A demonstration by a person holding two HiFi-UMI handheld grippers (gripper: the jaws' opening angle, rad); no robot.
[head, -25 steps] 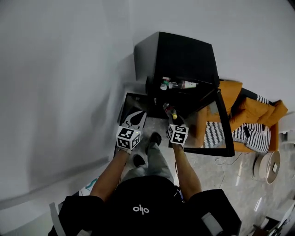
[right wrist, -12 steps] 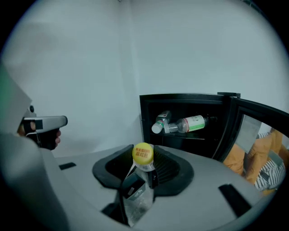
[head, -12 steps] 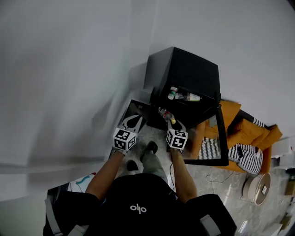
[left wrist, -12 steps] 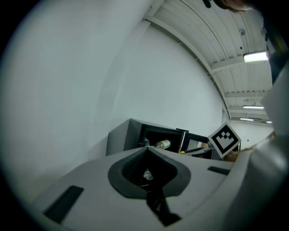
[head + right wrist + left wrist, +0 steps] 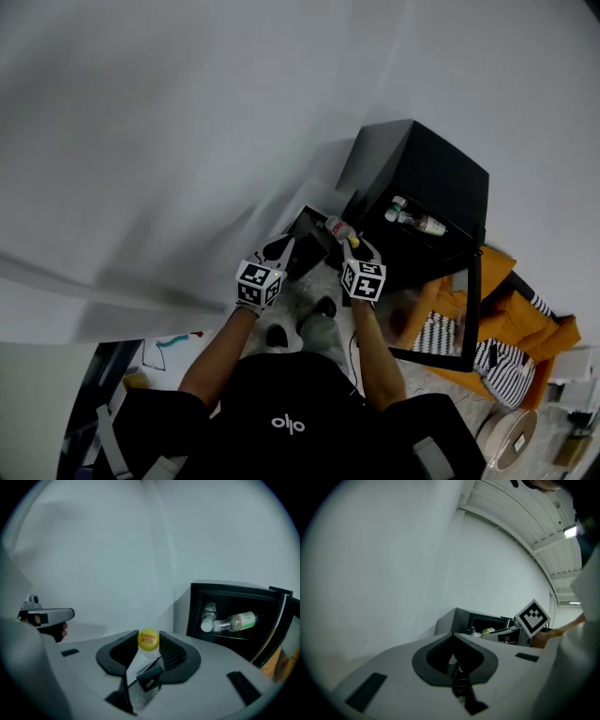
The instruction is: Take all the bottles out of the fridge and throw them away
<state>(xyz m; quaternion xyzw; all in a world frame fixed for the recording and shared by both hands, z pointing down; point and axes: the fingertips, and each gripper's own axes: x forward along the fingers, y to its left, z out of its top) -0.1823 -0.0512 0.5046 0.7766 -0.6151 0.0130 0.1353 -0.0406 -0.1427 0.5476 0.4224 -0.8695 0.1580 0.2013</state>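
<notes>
Head view is evenly lit, soft white on the wall [image 5: 187,112]; we see a broad grey shadow band crossing it. Fridge [image 5: 427,178] interior goes near black. Both gripper views are dimmer, bluish, heavy fisheye with black vignetted corners. Ceiling lamp [image 5: 570,530] clips top right in the left gripper view; probably the main source. Edges smear slightly.

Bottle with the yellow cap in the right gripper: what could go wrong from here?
The bottle is smooth plastic and pokes out past the right gripper, so it might slip. The fridge door stands open beside that arm and could be bumped. Two bottles lie on their sides inside and may roll out.
</notes>
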